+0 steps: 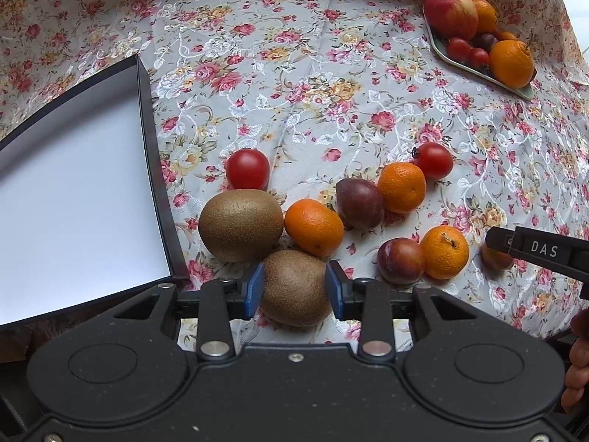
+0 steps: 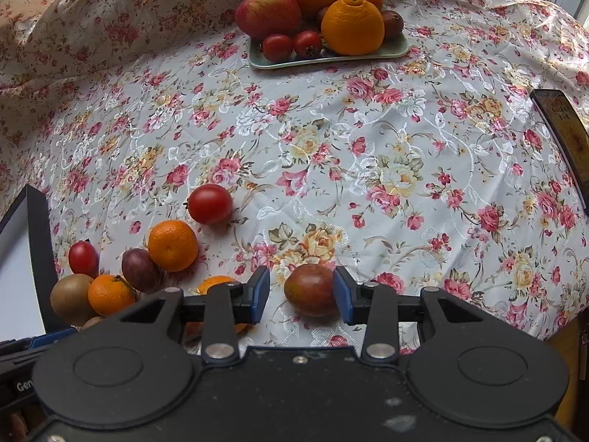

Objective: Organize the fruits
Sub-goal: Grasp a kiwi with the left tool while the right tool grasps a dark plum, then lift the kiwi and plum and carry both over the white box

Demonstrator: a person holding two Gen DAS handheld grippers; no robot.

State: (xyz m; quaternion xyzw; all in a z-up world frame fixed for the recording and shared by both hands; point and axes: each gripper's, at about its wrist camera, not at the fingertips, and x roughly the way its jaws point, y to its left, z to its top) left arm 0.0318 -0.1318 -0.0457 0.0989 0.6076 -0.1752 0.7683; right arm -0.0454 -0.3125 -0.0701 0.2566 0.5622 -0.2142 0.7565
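Fruits, a loose cluster of brown fuzzy kiwis, small orange mandarins, red cherry tomatoes and dark purple-red plums, lie on the desk under a floral tablecloth (image 1: 331, 84), beside the open white-floored box with black walls (image 1: 73, 191) that I judge they are meant for; my left gripper (image 1: 294, 289) points steeply down with its blue pads on either flank of the nearer brown fuzzy kiwi (image 1: 296, 287), which sits on the cloth; whether the pads press or merely brush it I cannot tell; the other kiwi (image 1: 241, 224) and an orange mandarin (image 1: 313, 226) touch it from behind, so I come in from above; my right gripper (image 2: 301, 293) straddles a reddish-purple plum (image 2: 312, 289) set apart from the cluster, jaws apart, with a clear gap on the left side and the right pad at or near its skin; a pale green tray (image 2: 327, 59) far back holds an apple, big oranges and more tomatoes, part hidden behind each other; a dark box edge (image 2: 563, 140) is cut off at the right, its print unreadable.
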